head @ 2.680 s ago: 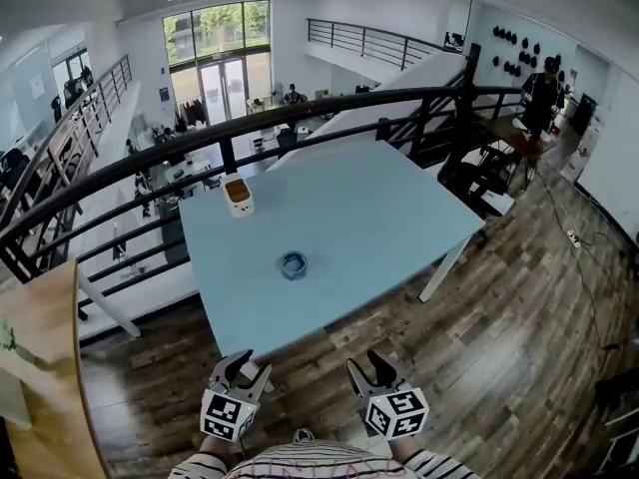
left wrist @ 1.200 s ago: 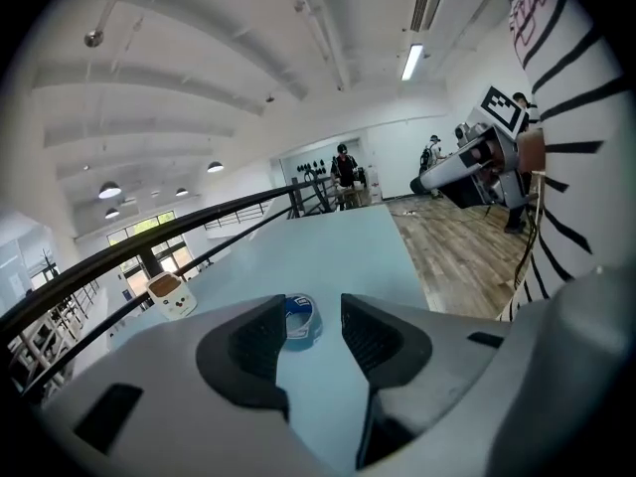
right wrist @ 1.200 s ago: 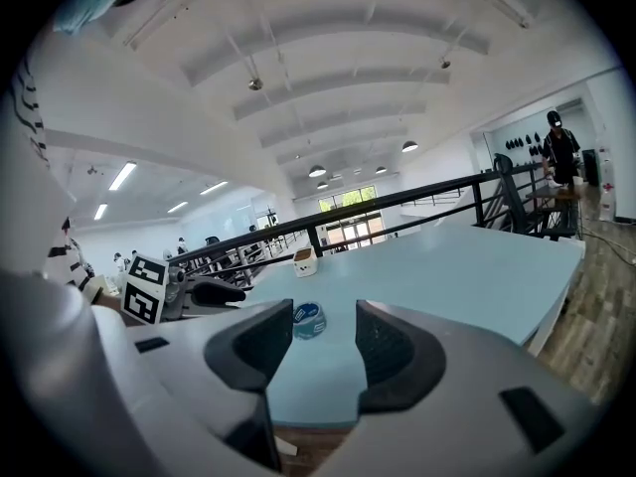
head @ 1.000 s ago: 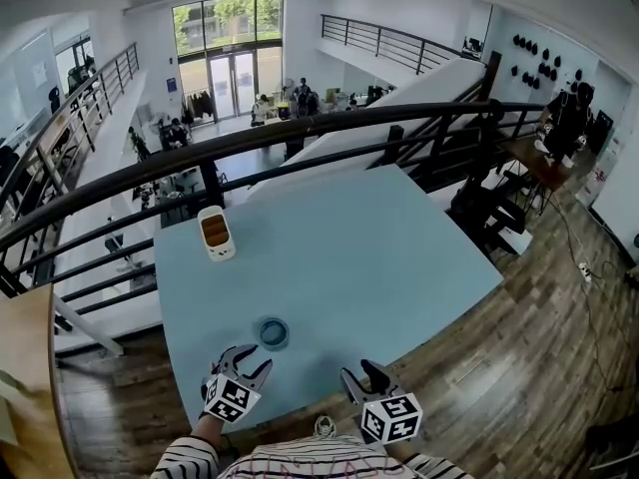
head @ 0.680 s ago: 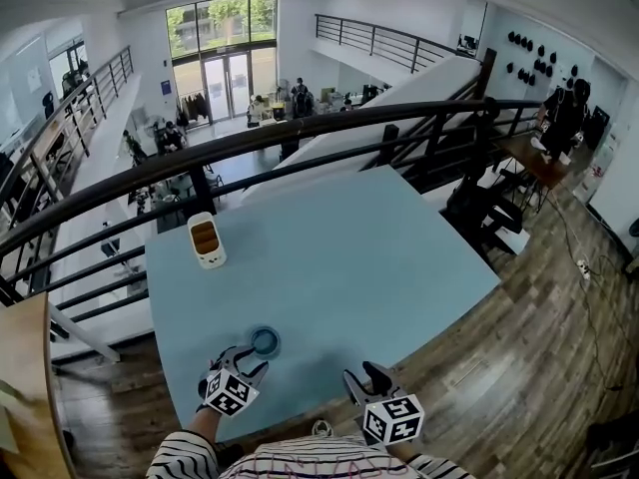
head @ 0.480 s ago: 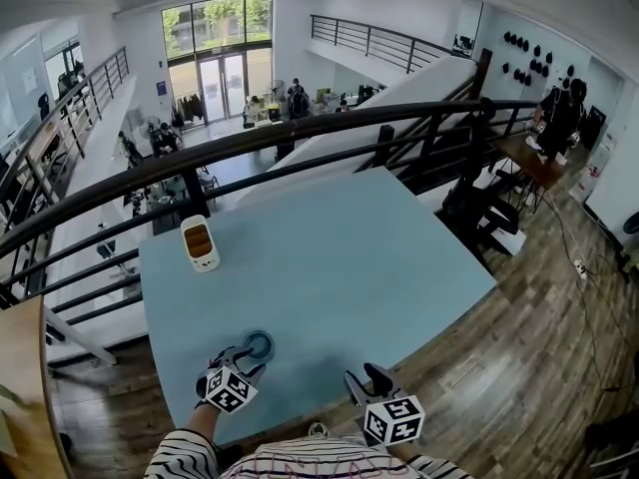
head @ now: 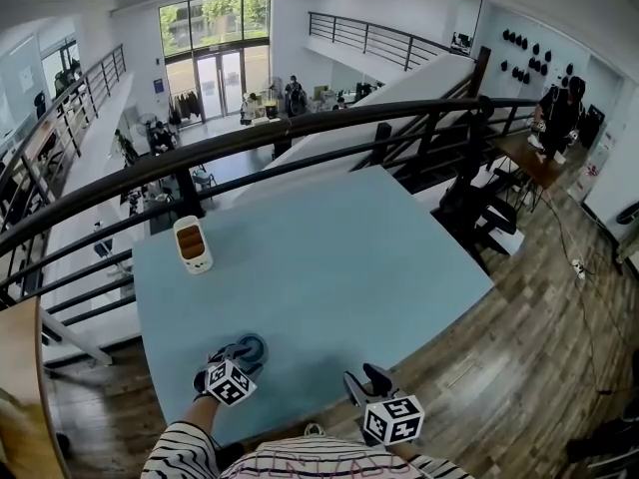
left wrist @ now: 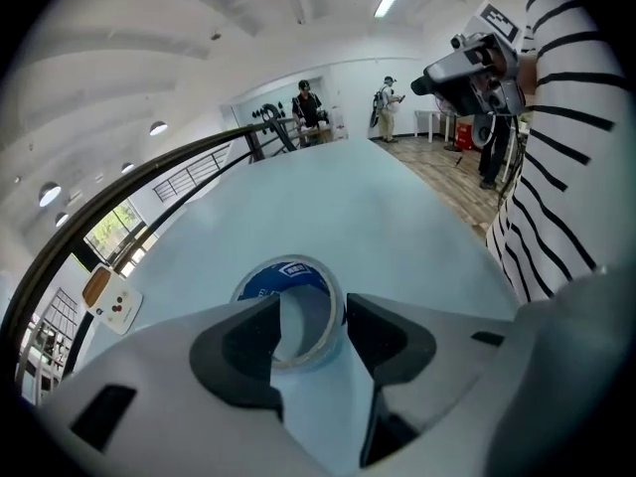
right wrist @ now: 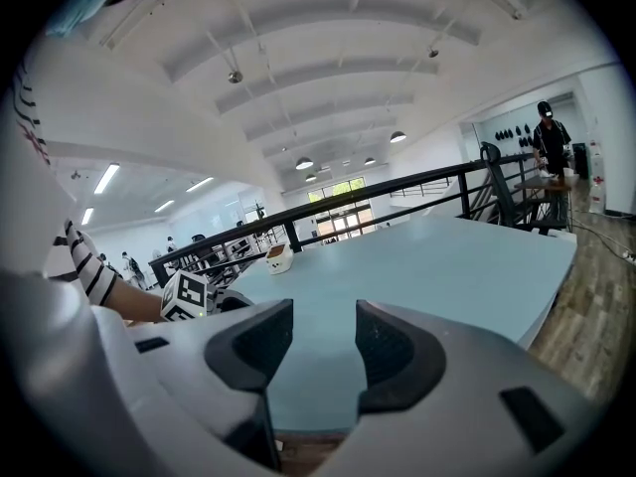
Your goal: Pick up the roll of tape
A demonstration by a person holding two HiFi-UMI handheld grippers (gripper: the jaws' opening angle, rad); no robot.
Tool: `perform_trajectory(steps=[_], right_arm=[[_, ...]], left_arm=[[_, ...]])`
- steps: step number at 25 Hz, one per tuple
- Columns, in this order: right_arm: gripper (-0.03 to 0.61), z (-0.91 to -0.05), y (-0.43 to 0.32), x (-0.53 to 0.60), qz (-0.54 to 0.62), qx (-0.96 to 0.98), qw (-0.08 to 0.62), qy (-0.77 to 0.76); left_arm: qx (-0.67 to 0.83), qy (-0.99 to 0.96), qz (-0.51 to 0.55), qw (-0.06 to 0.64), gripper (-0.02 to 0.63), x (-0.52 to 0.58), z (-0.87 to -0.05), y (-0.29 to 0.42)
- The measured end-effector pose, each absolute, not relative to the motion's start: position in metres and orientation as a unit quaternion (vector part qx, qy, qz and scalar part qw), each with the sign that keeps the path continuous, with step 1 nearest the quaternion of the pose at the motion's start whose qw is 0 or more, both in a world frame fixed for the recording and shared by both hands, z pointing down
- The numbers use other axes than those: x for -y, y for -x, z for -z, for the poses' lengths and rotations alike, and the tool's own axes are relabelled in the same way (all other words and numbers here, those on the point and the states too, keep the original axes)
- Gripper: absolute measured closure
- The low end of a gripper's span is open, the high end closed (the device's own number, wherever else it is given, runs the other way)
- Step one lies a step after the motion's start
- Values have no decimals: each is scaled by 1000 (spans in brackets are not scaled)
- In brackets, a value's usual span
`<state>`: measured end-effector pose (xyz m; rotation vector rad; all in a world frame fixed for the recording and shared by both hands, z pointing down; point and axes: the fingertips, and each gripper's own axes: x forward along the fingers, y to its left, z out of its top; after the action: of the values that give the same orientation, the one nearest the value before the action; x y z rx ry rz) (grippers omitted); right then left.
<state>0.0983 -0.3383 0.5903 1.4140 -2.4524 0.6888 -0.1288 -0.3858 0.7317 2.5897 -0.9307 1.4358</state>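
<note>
The roll of tape (head: 251,347) is clear with a blue core and lies flat near the front left of the light blue table (head: 349,257). My left gripper (head: 237,357) points down at it from the near side. In the left gripper view the jaws are opening and the tape (left wrist: 293,301) lies at their tips, its near rim in the gap; the pads do not press on it. My right gripper (head: 365,377) hovers at the table's front edge, open and empty, as in its own view (right wrist: 323,341).
A small white device with a brown face (head: 191,244) stands at the table's far left, also seen as the device (left wrist: 111,301). A black railing (head: 300,128) runs behind the table. Wooden floor lies to the right, with people far off.
My left gripper has moved forward and down onto the tape, and its jaws have spread. The right gripper has shifted only slightly near the table's front edge.
</note>
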Motion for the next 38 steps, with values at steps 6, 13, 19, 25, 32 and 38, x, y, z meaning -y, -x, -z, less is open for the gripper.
perform_trajectory(steps=[6,13,19,25,32,38], right_arm=[[387,-589,-115,346,-236,828,111,-496],[387,-593,-116,350,-243,826,112,-497],[387,-594,-112,351,-242,829,111,-491],[387,-590,-114,347,-240,829,110,-493],[387,-592,-113,336,-239,827,109,-497],[387,-590,-108,321,-237,828,109,-497]], left_arm=[[250,-823,-510,17,417,386,-745,123],[208,-802,-560,-7,417,386,-753,126],[198,-792,-577,-17,419,385,-755,127],[194,-787,-586,-32,444,380,-753,126],[207,-789,-578,-31,526,371,-751,123],[239,-794,-558,-43,545,366,-741,124]])
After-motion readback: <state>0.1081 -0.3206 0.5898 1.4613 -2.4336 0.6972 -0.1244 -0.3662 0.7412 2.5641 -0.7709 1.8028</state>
